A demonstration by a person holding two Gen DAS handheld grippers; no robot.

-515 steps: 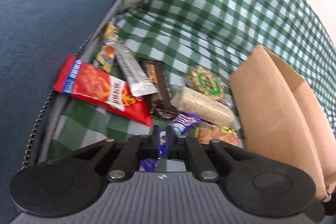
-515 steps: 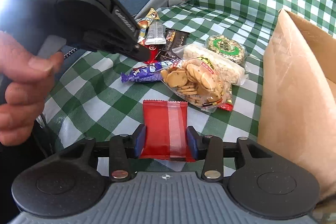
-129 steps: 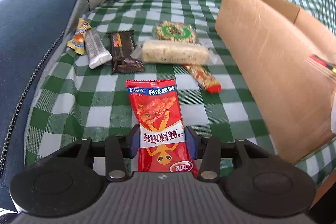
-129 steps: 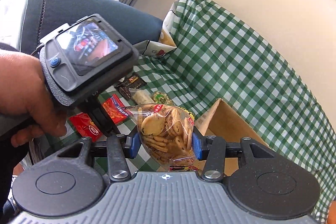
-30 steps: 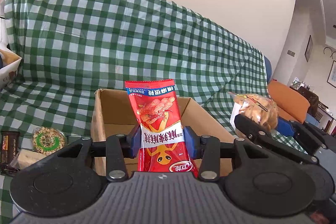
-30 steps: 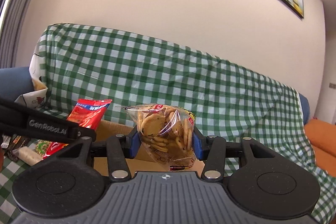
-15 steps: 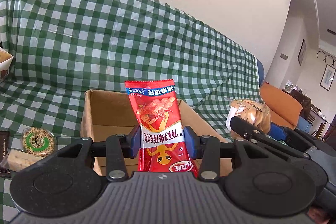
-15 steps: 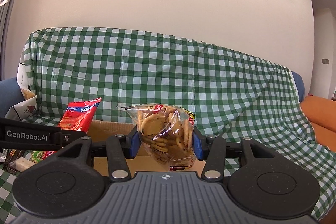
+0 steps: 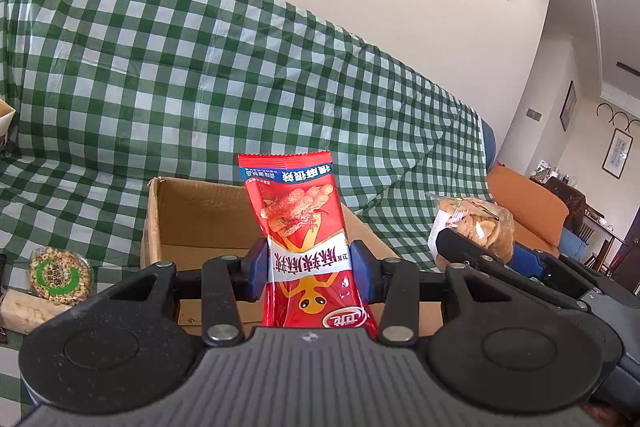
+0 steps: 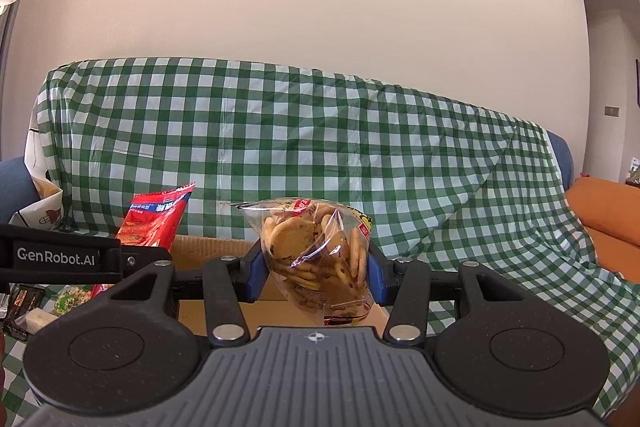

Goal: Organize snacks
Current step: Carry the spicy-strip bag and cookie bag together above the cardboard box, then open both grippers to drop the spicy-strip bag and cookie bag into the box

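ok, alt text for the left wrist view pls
The left hand-held gripper is shut on a red snack packet, held upright in front of an open cardboard box on a green-checked sofa cover. At right, the right hand-held gripper holds a clear bag of cookies.

Sofa draped in a green-and-white checked cloth (image 9: 200, 75) is carrying an open brown cardboard box (image 9: 200, 219). At the left, a round clear-wrapped nut cake with a green label (image 9: 60, 273) and a pale wrapped rice bar (image 9: 24, 311) are lying on the cloth.

red packet (image 9: 304, 243), green-checked cloth (image 9: 160, 67)
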